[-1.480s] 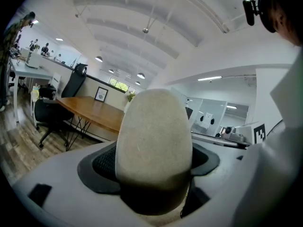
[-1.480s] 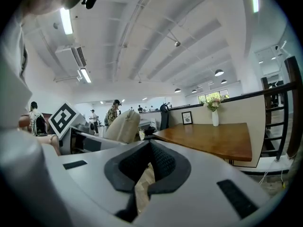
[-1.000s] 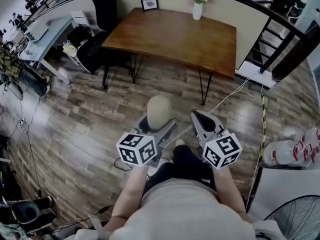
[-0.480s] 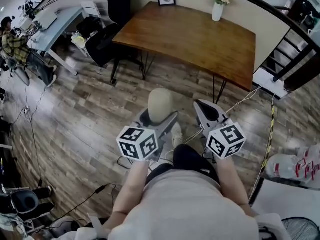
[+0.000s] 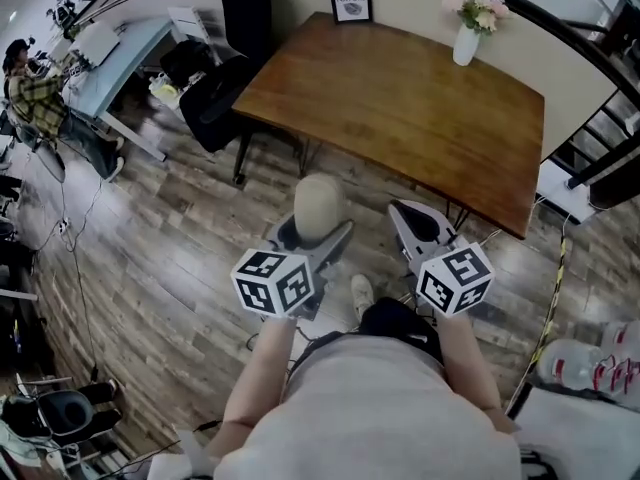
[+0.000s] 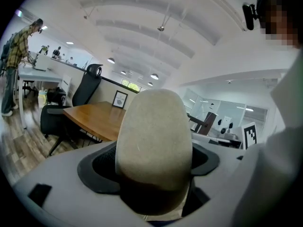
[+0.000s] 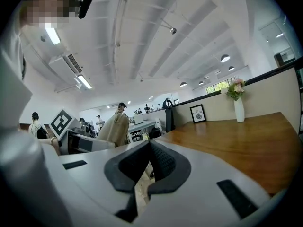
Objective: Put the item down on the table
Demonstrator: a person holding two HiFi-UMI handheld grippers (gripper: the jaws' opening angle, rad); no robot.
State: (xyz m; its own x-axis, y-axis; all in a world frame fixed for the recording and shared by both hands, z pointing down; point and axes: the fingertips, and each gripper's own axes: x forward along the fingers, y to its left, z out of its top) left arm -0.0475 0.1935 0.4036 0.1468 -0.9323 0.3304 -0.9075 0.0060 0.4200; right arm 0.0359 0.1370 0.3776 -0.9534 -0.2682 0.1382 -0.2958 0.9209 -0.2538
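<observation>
My left gripper (image 5: 305, 236) is shut on a beige rounded oblong item (image 5: 318, 206), held upright above the floor just short of the brown wooden table (image 5: 400, 98). In the left gripper view the beige item (image 6: 154, 150) fills the space between the dark pads (image 6: 102, 167), and the table (image 6: 94, 119) lies ahead to the left. My right gripper (image 5: 418, 226) hangs beside it, jaws closed with nothing between them. In the right gripper view its black pads (image 7: 163, 162) meet, the table top (image 7: 236, 141) stretches ahead at the right, and the beige item (image 7: 113, 129) shows at the left.
A framed picture (image 5: 351, 0) and a white vase of flowers (image 5: 466, 40) stand at the table's far edge. A black office chair (image 5: 215, 93) is at the table's left end. A pale desk (image 5: 120, 48) with a person (image 5: 30, 93) lies farther left. A black railing (image 5: 590, 63) runs at the right.
I have moved closer to the table: it now sits lower and larger in the head view. Both grippers keep the same pose, the left one still holding the beige item.
</observation>
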